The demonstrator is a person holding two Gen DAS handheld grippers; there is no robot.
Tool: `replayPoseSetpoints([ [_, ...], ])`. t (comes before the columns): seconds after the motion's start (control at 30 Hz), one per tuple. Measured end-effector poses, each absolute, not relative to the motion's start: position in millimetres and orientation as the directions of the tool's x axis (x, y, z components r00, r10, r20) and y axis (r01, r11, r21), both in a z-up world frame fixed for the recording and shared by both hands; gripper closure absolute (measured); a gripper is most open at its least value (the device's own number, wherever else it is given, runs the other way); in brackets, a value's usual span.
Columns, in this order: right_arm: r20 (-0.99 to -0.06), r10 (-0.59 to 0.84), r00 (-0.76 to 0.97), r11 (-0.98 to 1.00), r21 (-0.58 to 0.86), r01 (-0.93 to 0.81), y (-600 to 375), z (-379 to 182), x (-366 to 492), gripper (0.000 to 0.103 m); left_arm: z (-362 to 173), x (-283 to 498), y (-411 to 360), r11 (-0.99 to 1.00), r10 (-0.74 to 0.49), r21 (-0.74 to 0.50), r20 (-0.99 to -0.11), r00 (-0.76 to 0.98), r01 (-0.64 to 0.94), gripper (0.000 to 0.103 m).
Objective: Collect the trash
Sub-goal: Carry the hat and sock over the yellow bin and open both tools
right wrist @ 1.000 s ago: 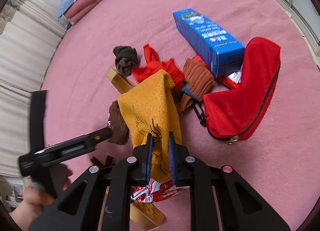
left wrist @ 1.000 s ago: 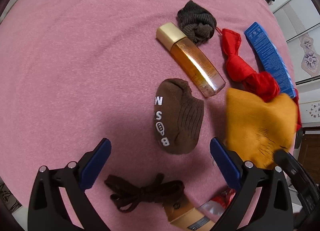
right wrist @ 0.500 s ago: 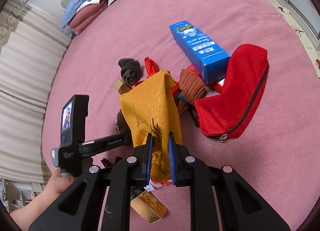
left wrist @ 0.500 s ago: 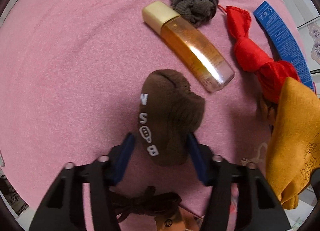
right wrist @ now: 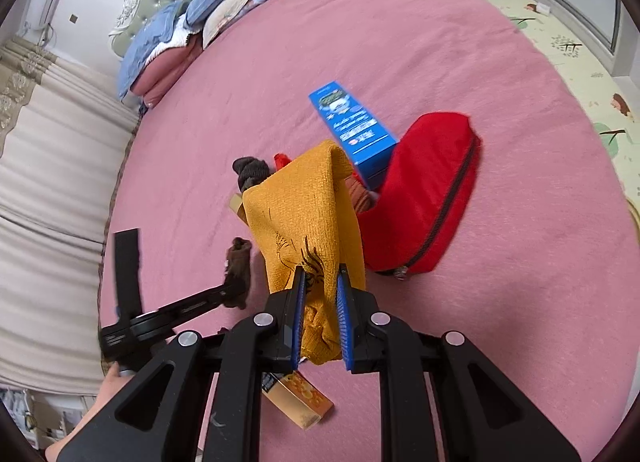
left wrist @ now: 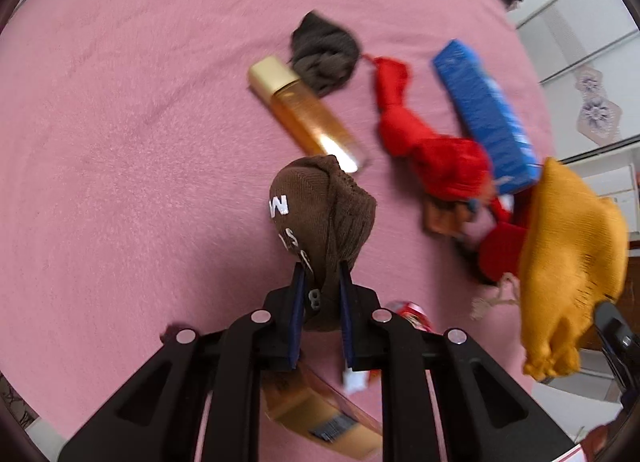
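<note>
My left gripper [left wrist: 320,302] has its jaws pinching the brown knitted sock with white letters [left wrist: 320,214], which stands up from them clear of the pink bedspread [left wrist: 140,122]. My right gripper [right wrist: 320,306] has its jaws pinching the mustard-yellow knitted cloth [right wrist: 304,214], which rises in a fold above them.

Only the left wrist view shows me the amber bottle with a gold cap [left wrist: 304,118] lying beyond the sock, the dark grey balled sock [left wrist: 324,54] touching its cap end, and the knotted red cloth [left wrist: 424,142] to the right, beside the long blue carton [left wrist: 488,118]. Only the right wrist view shows the red zipped pouch [right wrist: 428,198] right of the yellow cloth, touching the blue carton's near end, and the pillows at the far headboard [right wrist: 224,10].

In the right view the left gripper reaches in from the near left, level, a hand [right wrist: 108,382] on its handle. A golden box [right wrist: 300,402] lies under the right gripper.
</note>
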State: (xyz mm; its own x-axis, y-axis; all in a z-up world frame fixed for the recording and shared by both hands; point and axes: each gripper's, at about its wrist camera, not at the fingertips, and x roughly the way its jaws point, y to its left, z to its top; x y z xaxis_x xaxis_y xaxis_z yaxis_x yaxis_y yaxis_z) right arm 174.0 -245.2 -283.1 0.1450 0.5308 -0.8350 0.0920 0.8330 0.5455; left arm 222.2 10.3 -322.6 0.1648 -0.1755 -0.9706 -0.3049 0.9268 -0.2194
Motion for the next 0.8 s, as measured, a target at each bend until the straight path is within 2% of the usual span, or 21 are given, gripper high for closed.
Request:
replayPoseSetpoints([
  [0.3,-0.832,0.517,0.2,0.831,0.544,0.117,-292.0,-251.3,150.1,0.088,-255.3,192.6,-48.6,0.924,-0.29,-0.336,-0.927,0.236,-0.184,0.087],
  [0.43,-0.834,0.499,0.234,0.831,0.537,0.141,-326.9,-237.4,135.5,0.088,-228.7,174.6,-90.5,0.932,-0.318,-0.349,-0.918,0.238,-0.1,0.087],
  [0.8,-0.858,0.413,0.305,0.837,0.49,0.244,-449.6,-214.4,97.5,0.088,-200.2,162.1,-237.0,0.914,-0.405,-0.398,-0.89,0.209,0.08,0.087],
])
